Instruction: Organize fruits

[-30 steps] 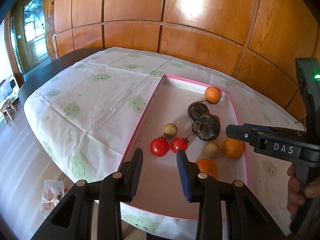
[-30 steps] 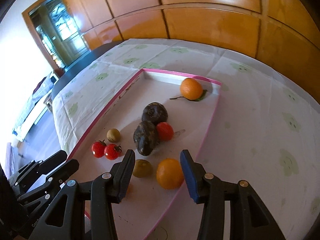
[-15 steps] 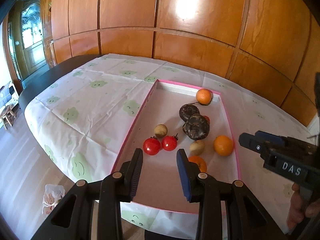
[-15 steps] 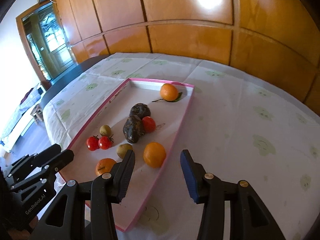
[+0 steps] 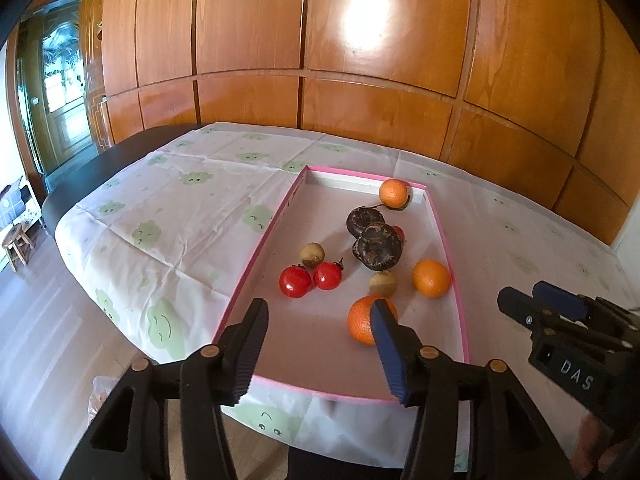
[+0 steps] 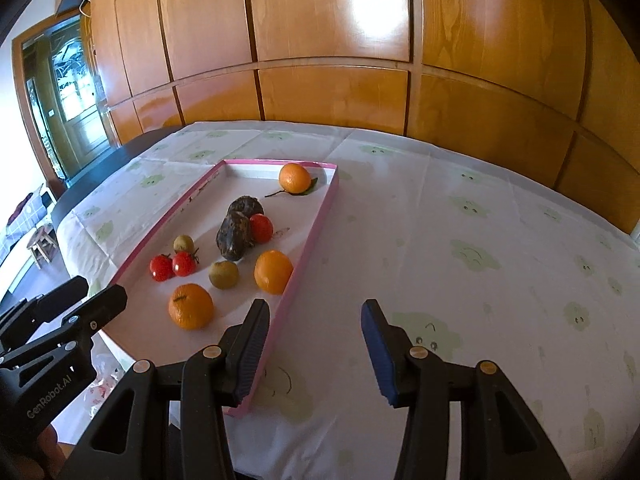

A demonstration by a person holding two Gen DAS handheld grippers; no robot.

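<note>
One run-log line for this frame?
left gripper: fingers just opened, empty | right gripper: open, empty, over tablecloth | fruits loose in pink tray

We're in a home dining room: glossy wood-panelled wall [image 6: 332, 40], a dark table [image 5: 120, 160] under a cloth [image 6: 460, 240] printed with green smiling clouds, a glazed wooden door [image 5: 60, 92] at the left, a small wooden stool [image 5: 16, 240] on pale floorboards.
</note>
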